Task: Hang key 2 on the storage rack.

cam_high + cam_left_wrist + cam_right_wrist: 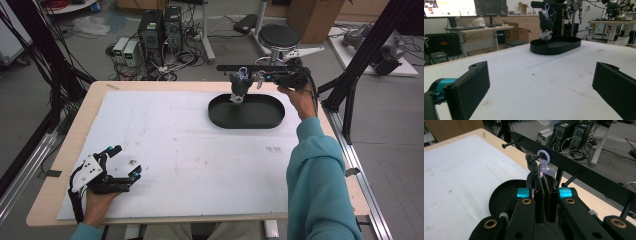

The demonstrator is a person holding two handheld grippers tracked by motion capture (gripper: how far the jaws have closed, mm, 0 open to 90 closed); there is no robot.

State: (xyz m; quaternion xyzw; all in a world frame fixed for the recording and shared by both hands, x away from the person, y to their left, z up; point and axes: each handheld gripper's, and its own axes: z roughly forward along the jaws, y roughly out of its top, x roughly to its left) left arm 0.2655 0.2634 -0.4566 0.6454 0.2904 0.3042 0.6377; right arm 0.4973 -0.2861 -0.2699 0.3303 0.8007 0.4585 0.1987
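Note:
A dark grey plush keychain (239,87) with a lilac ring (544,155) hangs over the black oval tray (270,120) at the table's far right. The ring appears looped on a peg (534,158) of the black rack bar (227,67). My right gripper (256,77) comes in from the right. In the right gripper view it (545,192) is shut on the keychain's strap just below the ring. My left gripper (127,161) rests on the white mat at the front left. Its jaws stand wide open with nothing between them (541,85). The left gripper view shows the plush (546,25) far ahead over the tray (556,47).
A white mat (175,150) covers most of the wooden table. Black frame struts (350,75) rise at the right edge and at the far left. A stool (279,36), computer cases (160,27) and cables stand on the floor beyond the table.

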